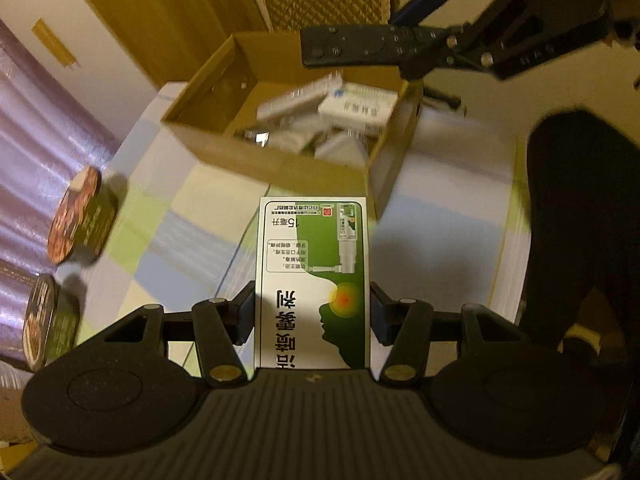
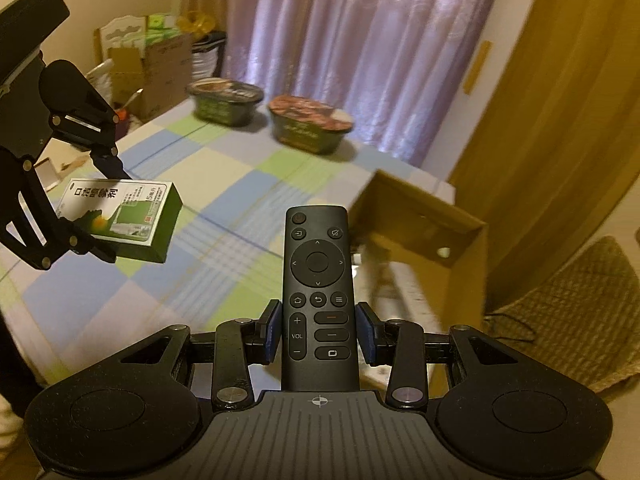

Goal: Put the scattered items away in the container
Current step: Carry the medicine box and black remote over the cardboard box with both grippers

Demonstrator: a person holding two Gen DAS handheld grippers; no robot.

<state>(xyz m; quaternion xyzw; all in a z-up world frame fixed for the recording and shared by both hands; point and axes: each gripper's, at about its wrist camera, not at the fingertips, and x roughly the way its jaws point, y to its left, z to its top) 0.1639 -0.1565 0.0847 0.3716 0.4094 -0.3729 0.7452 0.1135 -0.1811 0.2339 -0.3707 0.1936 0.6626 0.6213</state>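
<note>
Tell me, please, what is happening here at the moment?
A person is tidying with two handheld grippers. The left gripper holds a green and white spray box; the right gripper holds a black remote. Both hang near the open cardboard box, which already holds several packets. Two bowls sit on the checked cloth.

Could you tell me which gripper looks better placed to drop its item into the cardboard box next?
Probably the right gripper: its remote already reaches over the cardboard box rim. The left gripper holds the spray box short of the near wall, above the checked cloth.
</note>
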